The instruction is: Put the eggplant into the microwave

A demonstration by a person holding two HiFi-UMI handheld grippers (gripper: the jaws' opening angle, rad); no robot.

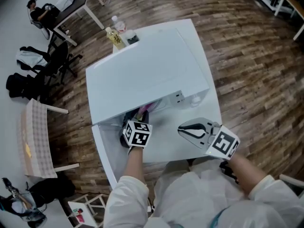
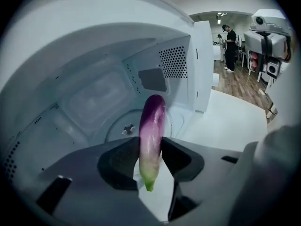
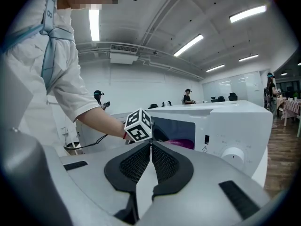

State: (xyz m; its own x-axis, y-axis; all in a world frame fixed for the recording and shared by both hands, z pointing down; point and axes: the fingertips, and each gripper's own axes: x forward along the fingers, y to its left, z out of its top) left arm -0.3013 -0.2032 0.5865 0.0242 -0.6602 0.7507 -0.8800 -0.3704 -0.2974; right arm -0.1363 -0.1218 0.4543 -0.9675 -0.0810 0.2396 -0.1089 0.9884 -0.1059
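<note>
Clamped in the left tool [image 2: 149, 154], the purple eggplant [image 2: 154, 121] points into the open white microwave [image 1: 147, 75], bottles [image 1: 115, 38] stand behind it on the counter [image 1: 166, 148], and the right tool [image 3: 150, 160] hangs closed, empty.

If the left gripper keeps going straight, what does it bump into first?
Probably the floor of the microwave, near its centre hub; the held eggplant would touch first. Depth is unclear.

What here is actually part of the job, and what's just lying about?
Part of the job: eggplant, left gripper clamped on it, open microwave.
Lying about: bottles by the microwave, office chair, bags on the floor.
</note>
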